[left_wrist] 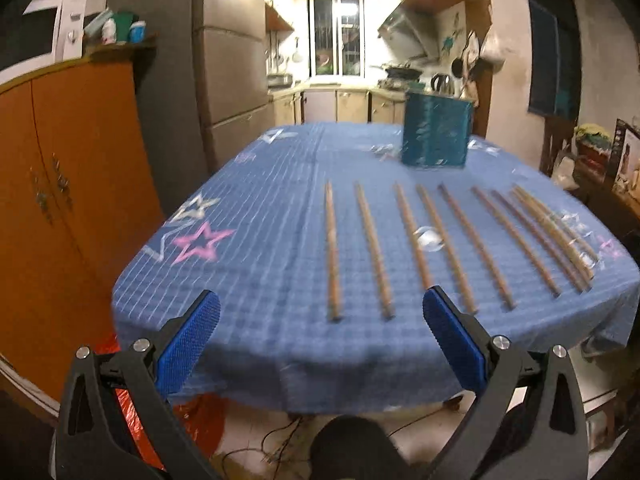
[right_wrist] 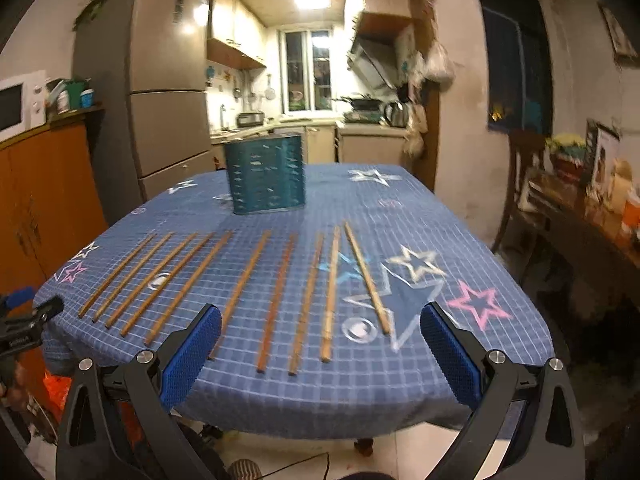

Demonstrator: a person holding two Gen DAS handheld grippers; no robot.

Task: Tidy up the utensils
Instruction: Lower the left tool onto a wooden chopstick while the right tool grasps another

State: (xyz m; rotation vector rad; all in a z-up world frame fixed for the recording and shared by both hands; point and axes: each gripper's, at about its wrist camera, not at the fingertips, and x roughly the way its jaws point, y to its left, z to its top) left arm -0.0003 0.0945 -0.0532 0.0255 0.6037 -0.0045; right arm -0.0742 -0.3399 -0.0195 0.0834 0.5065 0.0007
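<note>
Several wooden chopsticks point(left_wrist: 452, 244) point(right_wrist: 276, 296) lie side by side in a row on a blue checked tablecloth point(left_wrist: 272, 208) point(right_wrist: 420, 216) with star prints. Behind them stands a teal perforated utensil holder point(left_wrist: 436, 130) point(right_wrist: 266, 174), upright. My left gripper point(left_wrist: 320, 308) hangs open at the near table edge, facing the left end of the row, nothing between its blue pads. My right gripper point(right_wrist: 320, 320) is also open and empty, hovering over the near edge in front of the right half of the row. The left gripper point(right_wrist: 24, 320) shows at the far left of the right wrist view.
An orange cabinet point(left_wrist: 68, 184) with a microwave point(right_wrist: 18, 102) stands left of the table, a grey fridge point(left_wrist: 228, 60) behind it. A cluttered dark side table point(right_wrist: 592, 216) lines the right wall. Cables point(left_wrist: 280, 440) and an orange bag point(left_wrist: 132, 412) lie on the floor below.
</note>
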